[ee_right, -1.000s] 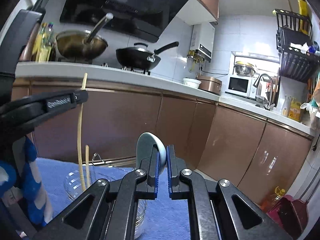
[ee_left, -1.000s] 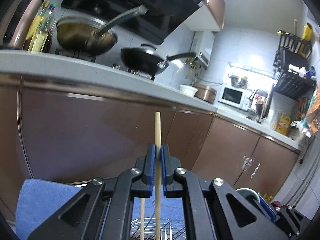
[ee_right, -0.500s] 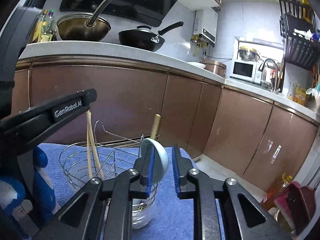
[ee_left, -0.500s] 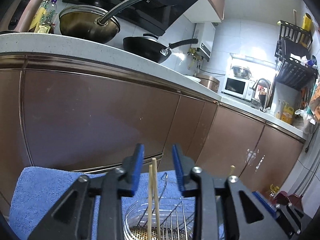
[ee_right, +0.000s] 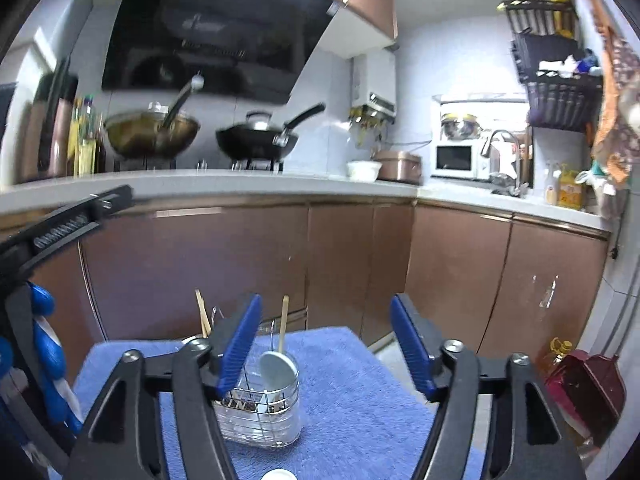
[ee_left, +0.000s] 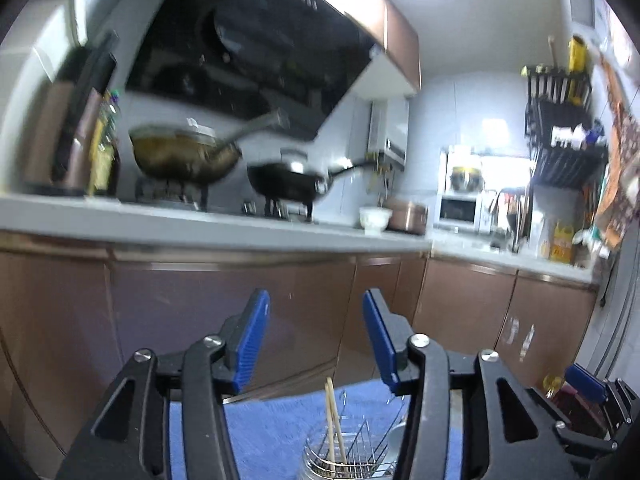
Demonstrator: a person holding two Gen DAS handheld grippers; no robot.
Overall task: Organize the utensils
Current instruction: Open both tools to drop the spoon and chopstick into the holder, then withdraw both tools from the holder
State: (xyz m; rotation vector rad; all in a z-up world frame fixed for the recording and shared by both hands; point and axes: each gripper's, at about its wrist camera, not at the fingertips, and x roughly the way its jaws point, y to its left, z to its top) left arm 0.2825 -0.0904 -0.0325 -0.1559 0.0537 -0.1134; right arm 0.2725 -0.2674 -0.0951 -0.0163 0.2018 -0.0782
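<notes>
Left gripper [ee_left: 316,344]: jaws opening, nothing between the blue pads; it hangs above and behind the wire utensil holder [ee_left: 344,454].
Right gripper [ee_right: 326,346]: jaws opening too, standing wide and empty; the holder [ee_right: 260,412] sits below and ahead of its left finger.
Chopsticks [ee_left: 333,420]: a pair stands upright in the holder, below the gap of the left gripper, tips leaning together; free of the pads.
Spoon [ee_right: 279,368]: pale round bowl up, wooden handle rising behind it, propped in the holder's near compartment, below the right gripper and not touched.
Holder: rests on the blue towel [ee_right: 360,380], between the two grippers.
Step in hand, as I judge it: release and pull clear, both utensils being dropped in.
Doing it well: draw each gripper straight up and back with the pads spread wide, so no pad catches a chopstick tip or the spoon handle and tips the light holder.
Watch: the left gripper's view is blurred, so the clearance over the chopstick tips is hard to judge.
White round thing [ee_right: 279,475]: at the bottom edge of the right view, under the right gripper; too cropped to name.
</notes>
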